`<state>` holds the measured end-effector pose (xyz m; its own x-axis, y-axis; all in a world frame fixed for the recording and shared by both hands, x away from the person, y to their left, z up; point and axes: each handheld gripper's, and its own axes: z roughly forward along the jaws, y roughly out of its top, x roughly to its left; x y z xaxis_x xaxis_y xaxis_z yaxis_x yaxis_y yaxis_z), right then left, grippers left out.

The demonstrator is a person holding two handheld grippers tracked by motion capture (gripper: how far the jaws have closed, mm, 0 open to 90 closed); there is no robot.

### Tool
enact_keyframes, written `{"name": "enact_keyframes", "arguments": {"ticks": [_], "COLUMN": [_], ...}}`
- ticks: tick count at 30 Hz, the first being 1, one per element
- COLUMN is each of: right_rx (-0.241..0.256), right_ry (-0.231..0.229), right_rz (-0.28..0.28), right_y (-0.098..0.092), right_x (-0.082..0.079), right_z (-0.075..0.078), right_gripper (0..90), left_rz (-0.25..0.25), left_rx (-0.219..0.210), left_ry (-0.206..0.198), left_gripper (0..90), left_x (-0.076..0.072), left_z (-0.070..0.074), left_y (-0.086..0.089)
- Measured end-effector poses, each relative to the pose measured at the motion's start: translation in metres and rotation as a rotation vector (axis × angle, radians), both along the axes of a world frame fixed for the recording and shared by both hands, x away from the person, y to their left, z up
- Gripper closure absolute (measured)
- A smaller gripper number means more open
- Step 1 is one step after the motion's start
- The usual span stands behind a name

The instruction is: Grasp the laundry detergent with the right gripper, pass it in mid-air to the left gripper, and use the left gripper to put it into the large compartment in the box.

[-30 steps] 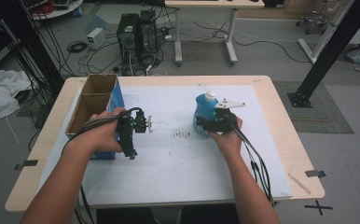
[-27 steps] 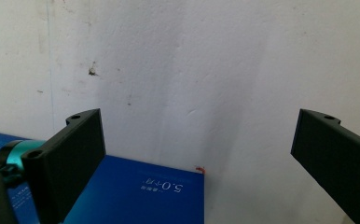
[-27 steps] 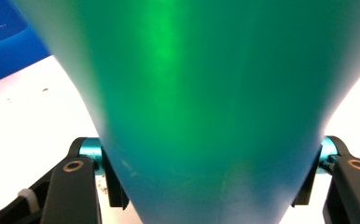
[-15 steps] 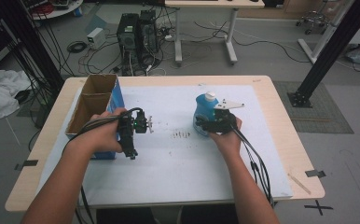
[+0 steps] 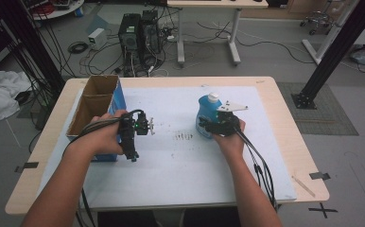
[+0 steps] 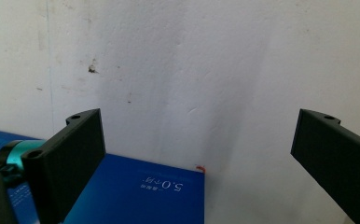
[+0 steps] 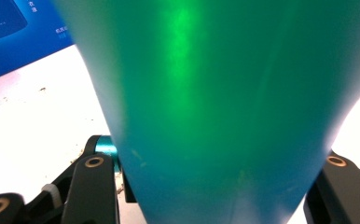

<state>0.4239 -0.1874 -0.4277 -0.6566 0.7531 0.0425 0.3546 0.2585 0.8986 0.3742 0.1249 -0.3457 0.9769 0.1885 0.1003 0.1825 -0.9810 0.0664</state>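
Reading the high view, I see the right gripper [image 5: 217, 126] clamped around the blue bottle [image 5: 208, 115], standing right of centre on the table [image 5: 275, 118]. The left gripper [image 5: 135, 127] sits beside the blue carton [image 5: 106, 113]. In the left gripper view its jaws gape, grasping nothing. In the right gripper view the bottle [image 7: 215, 107] bulges between the jaws; I judge a low grip could tip it.

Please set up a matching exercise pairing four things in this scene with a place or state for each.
Things:
1. blue bottle
2. cardboard box
3. left gripper
4. dark specks

Places or states:
a. open over the white sheet
b. between the right gripper's jaws
c. table's left side, top open
d. mid-sheet, between the grippers

Pairs: 1-b, 2-c, 3-a, 4-d
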Motion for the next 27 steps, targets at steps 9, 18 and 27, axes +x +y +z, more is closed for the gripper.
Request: {"name": "enact_keyframes", "arguments": {"ticks": [9, 18, 27], "right_rx": [0.010, 0.010, -0.001], "right_ry": [-0.016, -0.024, -0.041], "right_rz": [0.002, 0.032, 0.078], "right_y": [-0.001, -0.004, -0.013], "right_x": [-0.001, -0.005, -0.015], "right_z": [-0.001, 0.005, 0.022], "right_gripper": [45.5, 45.8, 45.8], "left_rz": [-0.003, -0.005, -0.012], "left_rx": [-0.002, -0.001, 0.000], "left_ry": [-0.003, -0.007, -0.021], "left_gripper": [2.9, 2.9, 2.9], "left_x": [0.000, 0.001, 0.001], "left_z": [0.000, 0.003, 0.018], "left_y": [-0.002, -0.004, -0.014]}}
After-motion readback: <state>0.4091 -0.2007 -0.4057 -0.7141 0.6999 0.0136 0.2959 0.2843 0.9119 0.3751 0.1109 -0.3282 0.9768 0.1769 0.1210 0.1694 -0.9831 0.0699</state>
